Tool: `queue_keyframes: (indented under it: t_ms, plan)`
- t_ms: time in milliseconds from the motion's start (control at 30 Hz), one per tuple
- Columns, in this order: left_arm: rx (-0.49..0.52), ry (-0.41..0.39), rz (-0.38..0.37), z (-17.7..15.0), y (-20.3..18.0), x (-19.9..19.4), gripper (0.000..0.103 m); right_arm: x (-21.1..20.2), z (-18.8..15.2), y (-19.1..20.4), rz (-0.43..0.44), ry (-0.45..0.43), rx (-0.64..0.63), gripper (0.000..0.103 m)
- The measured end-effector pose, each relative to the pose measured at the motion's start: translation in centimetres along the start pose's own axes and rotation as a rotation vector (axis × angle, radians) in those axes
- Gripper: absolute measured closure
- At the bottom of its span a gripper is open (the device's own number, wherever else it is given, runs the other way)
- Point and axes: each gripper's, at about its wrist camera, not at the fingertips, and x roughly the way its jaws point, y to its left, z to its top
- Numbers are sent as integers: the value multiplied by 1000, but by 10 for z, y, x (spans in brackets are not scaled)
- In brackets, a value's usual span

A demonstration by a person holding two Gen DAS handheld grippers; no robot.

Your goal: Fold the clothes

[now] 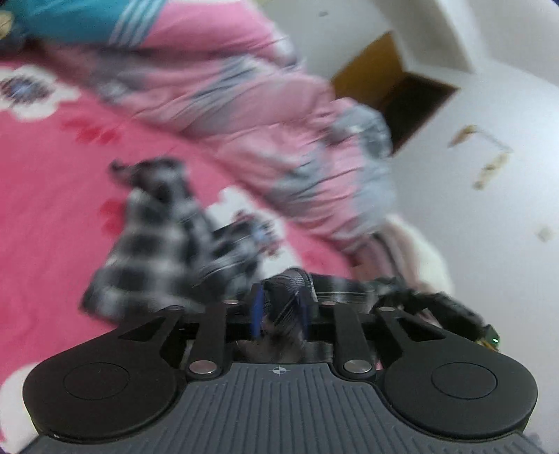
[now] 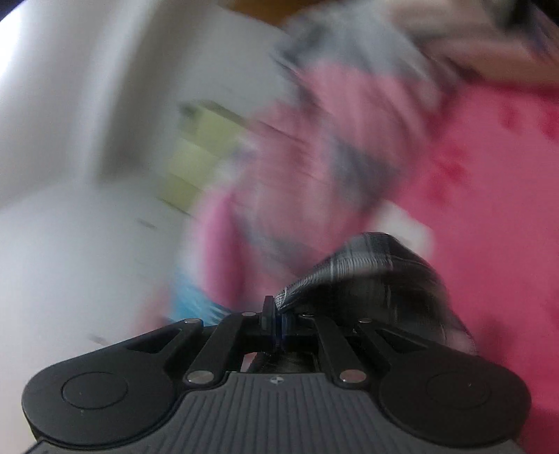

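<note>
Both pairs of jaws have the black-and-white plaid garment [image 1: 167,241] in them. Our left gripper [image 1: 279,310] has its blue-edged fingers [image 1: 256,310] parted a little, with a bunched fold of the plaid cloth filling the gap between them; whether the pads press on it we cannot tell through the blur. Our right gripper [image 2: 276,321] has its jaws drawn almost together, pinching a thin edge of the same plaid cloth, which rises and drapes over to the right of the fingers.

From the left wrist view, the rest of the garment trails away to the left, lying crumpled on the pink bedsheet [image 1: 45,195], which carries white flower shapes and red marks. Beyond it, a heap of pink bedding with grey patches [image 1: 244,115] runs across the bed, and a teal cloth with white stripes [image 1: 70,17] lies at the far upper left. A white wall [image 1: 489,209] stands to the right, with a dark opening edged in yellow-brown [image 1: 394,97].

The right wrist view is heavily smeared; we make out the pink bedding, the sheet at right and pale wall at left.
</note>
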Motion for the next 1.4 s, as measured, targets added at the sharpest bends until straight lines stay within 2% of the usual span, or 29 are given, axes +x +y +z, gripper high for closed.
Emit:
queue_keyframes:
  t_ms: [67,100,133,233,333,367,467,600,667,800,867,900,933,967,1100,1133,1233,1300,1400]
  plan:
    - [-10,12,24,-4,7,-1,67,14,-2,-28,-159,55,8,97]
    - [-12,16,30,-7,10,-3,59,20,-3,-41,-236,81,13,96]
    - [-12,20,35,-9,12,-5,50,18,-8,-52,-268,92,35,93]
    - [12,42,42,-17,11,-9,34,-5,-13,-68,-238,68,87,79]
    - [72,75,41,-24,3,-3,32,-42,-18,-67,-211,-12,62,58]
    - [86,83,44,-27,1,1,31,-55,-19,-59,-211,-39,17,58]
    - [113,101,49,-32,-3,11,31,-80,-29,-25,-142,-50,-148,57]
    - [134,104,59,-38,-5,17,31,-80,-68,25,-14,97,-380,56]
    - [133,103,70,-38,-5,15,31,-62,-98,52,15,182,-538,55]
    - [109,60,95,-33,3,0,31,-38,-161,88,3,278,-817,53]
    - [98,31,110,-30,9,-10,31,-25,-184,96,-40,287,-921,53]
    - [96,18,115,-29,11,-14,31,-23,-190,97,-70,287,-945,55]
    - [95,8,121,-28,14,-18,31,-20,-195,97,-99,286,-964,68]
    - [97,1,127,-27,16,-21,31,-19,-191,98,-101,289,-922,83]
    - [111,-9,135,-28,23,-25,31,-31,-140,87,4,235,-604,94]
    - [116,-8,133,-28,23,-24,31,-36,-125,83,34,210,-516,103]
    - [144,4,124,-29,21,-20,31,-60,-79,68,176,81,-262,103]
    - [170,12,115,-32,18,-16,31,-75,-57,59,190,6,-185,103]
    - [213,30,120,-36,10,-7,31,-81,-49,52,166,2,-171,102]
